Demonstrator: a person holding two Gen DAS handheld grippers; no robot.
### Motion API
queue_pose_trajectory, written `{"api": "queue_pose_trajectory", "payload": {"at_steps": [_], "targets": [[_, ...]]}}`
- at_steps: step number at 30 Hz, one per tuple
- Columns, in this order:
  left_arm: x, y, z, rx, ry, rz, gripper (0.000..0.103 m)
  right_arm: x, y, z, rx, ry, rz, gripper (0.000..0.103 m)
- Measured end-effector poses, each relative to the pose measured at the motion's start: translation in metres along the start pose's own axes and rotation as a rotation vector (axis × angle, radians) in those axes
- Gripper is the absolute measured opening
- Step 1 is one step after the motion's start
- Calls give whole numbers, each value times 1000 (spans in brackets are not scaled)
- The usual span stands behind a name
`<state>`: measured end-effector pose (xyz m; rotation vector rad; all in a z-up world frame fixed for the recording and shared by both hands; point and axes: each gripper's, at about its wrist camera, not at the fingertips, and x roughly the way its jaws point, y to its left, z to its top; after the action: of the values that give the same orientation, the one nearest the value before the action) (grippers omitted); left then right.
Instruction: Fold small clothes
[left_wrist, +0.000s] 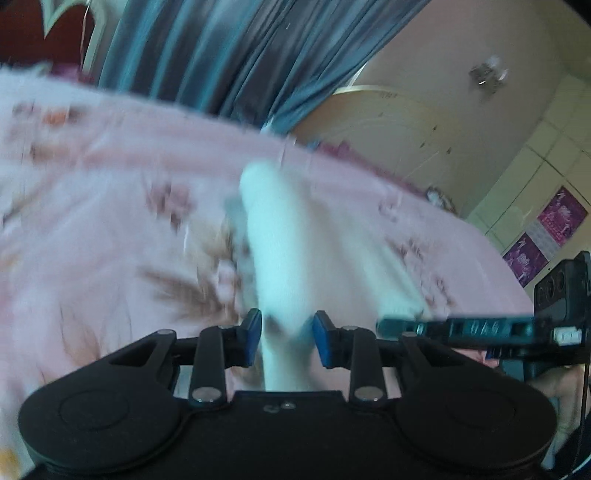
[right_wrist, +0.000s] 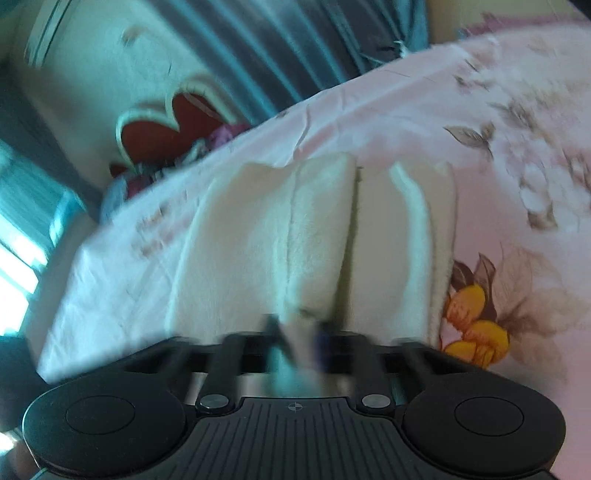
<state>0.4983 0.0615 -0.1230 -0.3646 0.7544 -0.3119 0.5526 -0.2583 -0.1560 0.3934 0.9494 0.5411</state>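
A small white fleecy garment (right_wrist: 306, 236) lies on a pink floral bedsheet (right_wrist: 406, 110), with a seam down its middle and folds along its right side. My right gripper (right_wrist: 297, 343) is shut on the garment's near edge; the view is blurred. In the left wrist view the same white garment (left_wrist: 284, 251) runs up from between the blue pads (left_wrist: 252, 332) of my left gripper (left_wrist: 287, 338). The jaws stand a little apart with the cloth between them. The right gripper's body (left_wrist: 480, 328) shows at the right of this view.
The bedsheet (left_wrist: 92, 221) covers the whole bed. Teal curtains (left_wrist: 221, 55) hang behind it. A red heart-shaped headboard (right_wrist: 166, 129) and dark pillows stand at the bed's far end. A wardrobe with purple posters (left_wrist: 546, 229) is on the right.
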Motion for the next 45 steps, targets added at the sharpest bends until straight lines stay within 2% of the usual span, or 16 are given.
{"api": "queue_pose_trajectory", "payload": {"at_steps": [4, 8, 12, 14, 18, 20, 23, 26, 29, 31, 32, 34, 37, 39, 43, 45], "targets": [[10, -10, 13, 67, 9, -31, 28, -12, 20, -5, -84, -57, -79, 9], [14, -30, 18, 126, 8, -147, 28, -57, 21, -15, -71, -139, -121, 8], [48, -40, 7, 159, 125, -120, 28, -44, -11, -34, -3, -69, -194, 8], [47, -44, 5, 190, 116, -109, 28, -45, -19, -36, 43, -86, -167, 8], [41, -43, 10, 200, 104, -110, 28, -50, -17, -35, 32, -86, -150, 9], [42, -41, 11, 201, 117, -103, 28, -55, -19, -33, 50, -88, -160, 18], [30, -42, 19, 202, 80, -120, 28, -80, -22, -24, 56, -189, -211, 20], [29, -56, 24, 244, 47, -143, 28, -85, -23, -9, 47, -249, -215, 20], [45, -71, 26, 298, 61, -119, 29, -62, -18, 4, 0, -211, -183, 11], [59, -69, 24, 293, 79, -66, 29, -40, -22, 6, -22, -161, -203, 10], [70, -65, 22, 296, 123, -33, 29, -26, -28, 5, -26, -117, -233, 9], [72, -57, 21, 265, 126, -58, 29, -22, -36, 4, -5, -124, -223, 9], [53, -56, 24, 256, 116, -101, 27, -42, -25, 5, -45, -144, -232, 10], [38, -56, 14, 264, 121, -112, 27, -58, -12, -5, -88, -161, -194, 10], [12, -58, -19, 252, 118, -123, 27, -65, 11, -39, -187, -90, -154, 10], [3, -58, -35, 221, 123, -121, 27, -61, 15, -58, -217, -43, -169, 10]]}}
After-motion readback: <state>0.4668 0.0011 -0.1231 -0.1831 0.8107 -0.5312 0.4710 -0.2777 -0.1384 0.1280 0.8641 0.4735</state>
